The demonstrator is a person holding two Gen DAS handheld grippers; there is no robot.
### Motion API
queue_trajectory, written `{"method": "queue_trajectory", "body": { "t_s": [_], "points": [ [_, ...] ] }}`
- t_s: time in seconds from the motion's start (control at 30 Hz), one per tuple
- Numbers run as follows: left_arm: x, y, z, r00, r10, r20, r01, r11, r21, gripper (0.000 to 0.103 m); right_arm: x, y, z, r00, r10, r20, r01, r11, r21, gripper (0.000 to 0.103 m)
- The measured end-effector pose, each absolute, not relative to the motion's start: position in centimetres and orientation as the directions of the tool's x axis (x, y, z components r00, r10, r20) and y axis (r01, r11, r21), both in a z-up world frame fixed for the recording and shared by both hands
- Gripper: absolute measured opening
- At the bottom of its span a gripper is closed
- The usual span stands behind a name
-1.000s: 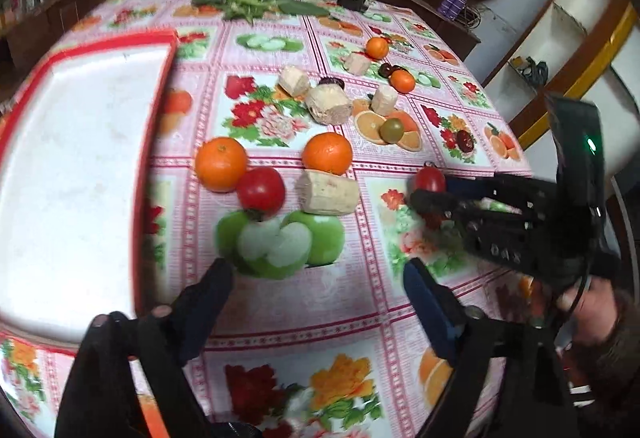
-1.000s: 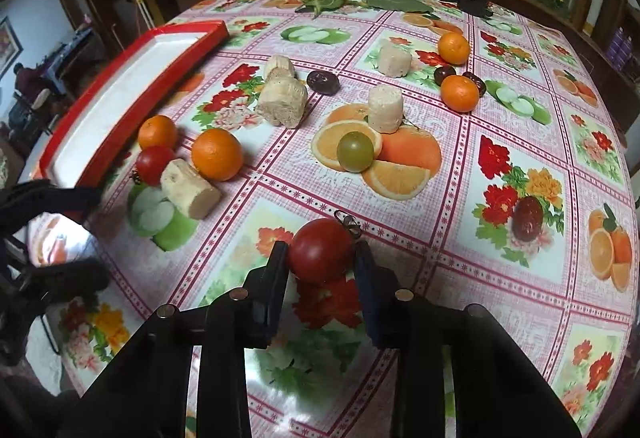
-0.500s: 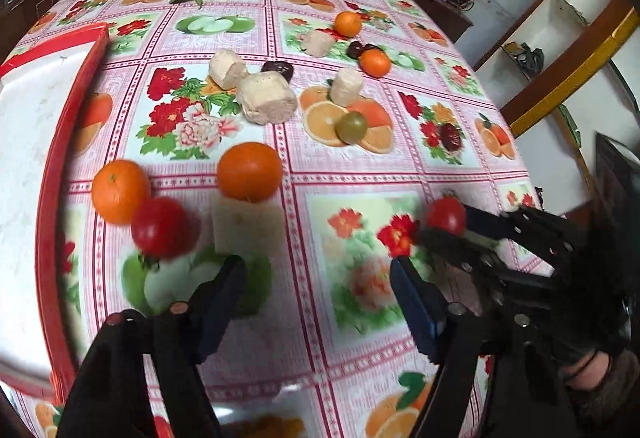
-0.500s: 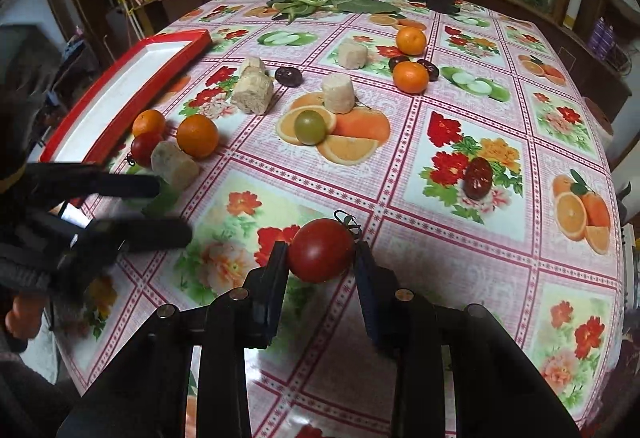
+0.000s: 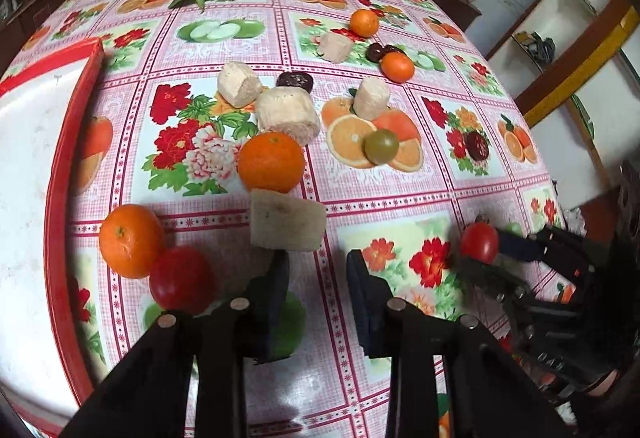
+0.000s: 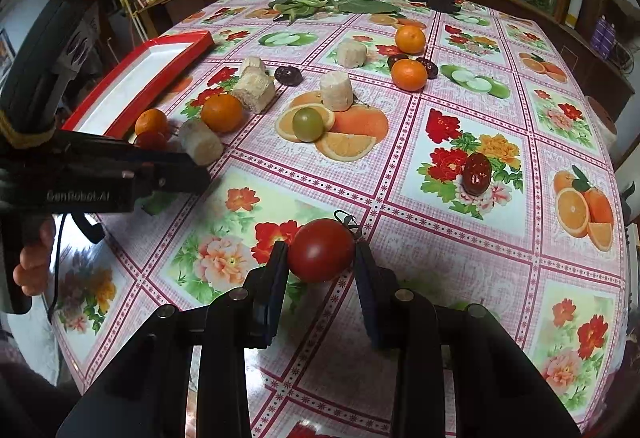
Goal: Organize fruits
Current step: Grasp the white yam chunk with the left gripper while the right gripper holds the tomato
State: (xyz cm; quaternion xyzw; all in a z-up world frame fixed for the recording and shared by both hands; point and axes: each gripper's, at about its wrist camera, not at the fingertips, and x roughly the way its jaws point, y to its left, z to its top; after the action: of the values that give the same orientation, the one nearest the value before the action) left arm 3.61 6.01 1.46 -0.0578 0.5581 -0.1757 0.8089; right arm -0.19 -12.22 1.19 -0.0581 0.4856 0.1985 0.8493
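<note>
Left wrist view, left fingers [image 5: 276,278]: they have just been closing and now stand narrow, with nothing between them.
Left wrist view, pale cut chunk [image 5: 286,220]: it lies on the desk [image 5: 400,197] just beyond the fingertips, ahead and slightly left, not gripped.
Left wrist view, red tray [image 5: 60,197]: it is at the far left, with a loose tomato [image 5: 180,278] and a mandarin [image 5: 130,240] just beside its rim.
Right wrist view, right fingers [image 6: 276,278]: they are clamped on a red cherry tomato [image 6: 322,250], one pad on each side, held above the cloth.
Right wrist view, route: the tray lies well apart to the upper left, beyond the left hand's tool, so the left hand is nearer to it.
Likely step: carry the held tomato across to the tray.
</note>
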Motion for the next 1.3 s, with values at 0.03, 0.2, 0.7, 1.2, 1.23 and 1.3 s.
{"method": "queue_trajectory", "body": {
  "t_s": [0.03,0.2,0.7,1.2,1.23,1.3],
  "points": [
    [3.6,6.0,1.5,0.306,-0.36,-0.881,0.216,0.928,-0.304,0.032,-0.2,-12.2,1.2,0.447,0.283,-0.849,-0.393,0.914,0.097,0.032],
    [2.0,5.8,3.3,0.387,-0.332,-0.86,0.255,0.935,-0.246,0.034,-0.5,-12.5,1.5,0.454,0.282,-0.845,-0.388,0.917,0.097,0.033],
    [4.3,4.2,1.6,0.396,-0.192,-0.898,0.314,0.947,-0.064,0.048,-0.3,-12.6,1.3,0.447,0.295,-0.845,-0.383,0.916,0.117,0.033],
    [3.8,4.8,1.5,0.407,-0.235,-0.882,0.259,0.956,-0.135,0.037,0.1,-12.8,0.7,0.455,0.311,-0.835,-0.379,0.916,0.134,0.029],
    [3.5,4.9,1.5,0.402,-0.245,-0.882,0.263,0.954,-0.145,0.037,-0.1,-12.9,0.9,0.457,0.313,-0.833,-0.379,0.915,0.136,0.029],
    [2.9,5.1,1.5,0.39,-0.262,-0.883,0.264,0.95,-0.166,0.037,-0.5,-13.0,1.3,0.459,0.319,-0.829,-0.376,0.915,0.144,0.029]
  ]
}}
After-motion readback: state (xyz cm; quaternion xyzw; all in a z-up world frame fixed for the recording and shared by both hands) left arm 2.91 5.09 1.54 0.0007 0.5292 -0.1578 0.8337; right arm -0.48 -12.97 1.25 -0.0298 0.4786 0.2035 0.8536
